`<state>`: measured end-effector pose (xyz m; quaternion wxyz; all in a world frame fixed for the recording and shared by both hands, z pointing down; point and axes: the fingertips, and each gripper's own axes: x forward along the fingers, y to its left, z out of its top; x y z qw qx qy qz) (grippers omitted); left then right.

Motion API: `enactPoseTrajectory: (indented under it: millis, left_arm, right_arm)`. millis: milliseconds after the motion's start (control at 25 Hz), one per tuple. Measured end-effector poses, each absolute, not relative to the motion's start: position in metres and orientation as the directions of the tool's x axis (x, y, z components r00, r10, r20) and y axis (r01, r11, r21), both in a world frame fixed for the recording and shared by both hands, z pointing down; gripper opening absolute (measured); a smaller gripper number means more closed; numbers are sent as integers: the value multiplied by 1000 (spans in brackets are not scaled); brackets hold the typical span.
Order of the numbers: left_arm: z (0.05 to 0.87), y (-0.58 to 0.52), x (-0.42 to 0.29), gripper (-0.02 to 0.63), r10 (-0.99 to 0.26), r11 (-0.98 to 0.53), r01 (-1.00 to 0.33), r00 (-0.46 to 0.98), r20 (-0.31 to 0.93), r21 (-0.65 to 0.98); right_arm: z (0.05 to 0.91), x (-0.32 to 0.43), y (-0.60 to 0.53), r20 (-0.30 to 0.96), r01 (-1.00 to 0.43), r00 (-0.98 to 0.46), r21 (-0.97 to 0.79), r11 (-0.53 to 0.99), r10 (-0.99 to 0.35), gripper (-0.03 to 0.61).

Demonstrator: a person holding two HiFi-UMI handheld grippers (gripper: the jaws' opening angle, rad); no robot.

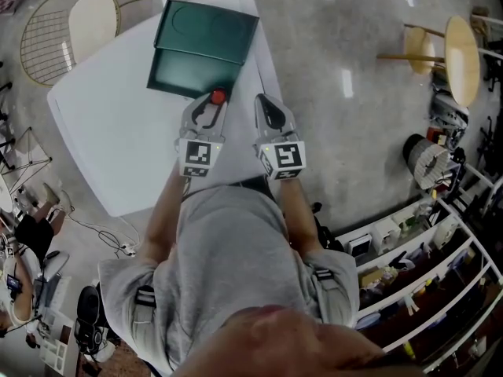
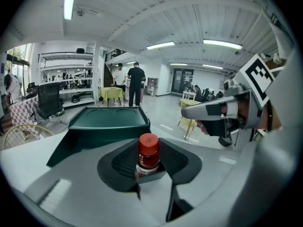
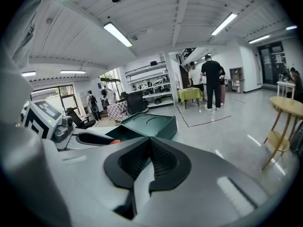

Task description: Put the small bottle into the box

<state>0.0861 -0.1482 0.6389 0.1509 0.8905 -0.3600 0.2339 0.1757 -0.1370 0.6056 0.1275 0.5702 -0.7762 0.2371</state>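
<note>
A small bottle (image 1: pixel 218 96) with a red cap is clamped upright between the pads of my left gripper (image 1: pixel 209 105), just in front of the near edge of the open dark green box (image 1: pixel 196 57) on the white table (image 1: pixel 110 132). In the left gripper view the bottle (image 2: pixel 148 150) stands between the jaws of the left gripper (image 2: pixel 149 165), with the box (image 2: pixel 106 122) directly beyond. My right gripper (image 1: pixel 264 104) hovers beside it on the right, jaws shut and empty. In the right gripper view the right gripper (image 3: pixel 150 156) has the box (image 3: pixel 147 123) ahead, slightly to the left.
A wire chair (image 1: pixel 67 30) stands past the table's far left corner. Round wooden stools (image 1: pixel 460 57) and white shelving (image 1: pixel 424 273) full of items are off to the right. People (image 2: pixel 136 82) stand far across the room.
</note>
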Motion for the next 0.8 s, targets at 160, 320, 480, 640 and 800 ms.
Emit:
enactPoseTrajectory:
  millis: [160, 320, 480, 640, 800]
  left_arm:
    - [642, -150, 93, 138, -569, -703, -706, 634, 524, 91]
    - [642, -149, 93, 140, -568, -708, -702, 635, 524, 84]
    - [642, -147, 92, 140, -566, -703, -705, 632, 530, 90]
    - [641, -144, 92, 140, -569, -702, -707, 627, 532, 82]
    - [644, -142, 92, 141, -571, -698, -711, 623, 535, 83]
  right_arm:
    - [610, 182, -142, 472, -944, -320, -227, 238, -821, 3]
    - [614, 181, -144, 474, -942, -328, -229, 245, -817, 3]
    - [612, 181, -145, 471, -940, -335, -230, 253, -816, 3]
    - [609, 181, -141, 466, -940, -335, -228, 255, -819, 3]
    - [607, 185, -137, 464, -942, -328, -223, 250, -823, 3]
